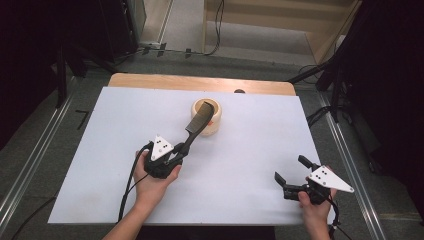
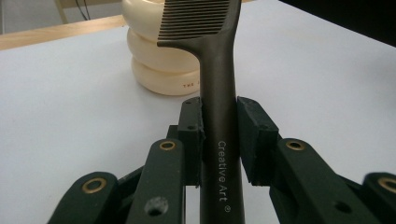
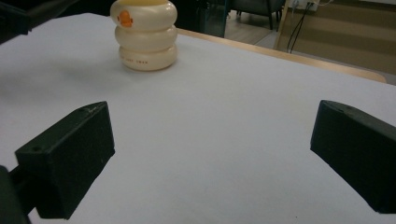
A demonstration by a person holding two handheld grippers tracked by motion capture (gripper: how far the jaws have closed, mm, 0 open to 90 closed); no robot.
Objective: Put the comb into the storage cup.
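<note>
Black plastic comb [image 1: 196, 126] sat clamped in the left gripper [image 1: 181, 151], jaws closed hard on the handle, one pad on each flat side. In the left gripper view the handle [image 2: 219, 154] ran straight out between the fingers [image 2: 191, 135], printed lettering facing up, teeth well past the fingertips. Gripping low on the handle looked deliberate: it left the whole toothed end free to go into the holder.

Toothed end [image 1: 202, 114] was at the mouth of the cream holder [image 1: 214, 125], ahead of the left fingertips; whether it was already inside or only over the rim couldn't be told. Comb was tilted, not upright, so probably mid-insertion.

Holder looked like glossy ceramic or hard plastic, three stacked rounded rings, open top. Small orange mark [image 3: 123, 17] on the upper ring, faint lettering on the lowest. Comb was matte, stiff, with fine close teeth on a slim flat handle.

White sheet [image 1: 100, 165] covered the wooden table [image 1: 150, 80], smooth and flat, low friction likely.

Right gripper [image 1: 292, 172] was released, fingers [image 3: 70, 154] spread wide with nothing between them, only bare sheet. Holder stood well beyond those fingertips and off to the left. Likely parked clear of the left hand's work, available to steady the holder if it slid.
</note>
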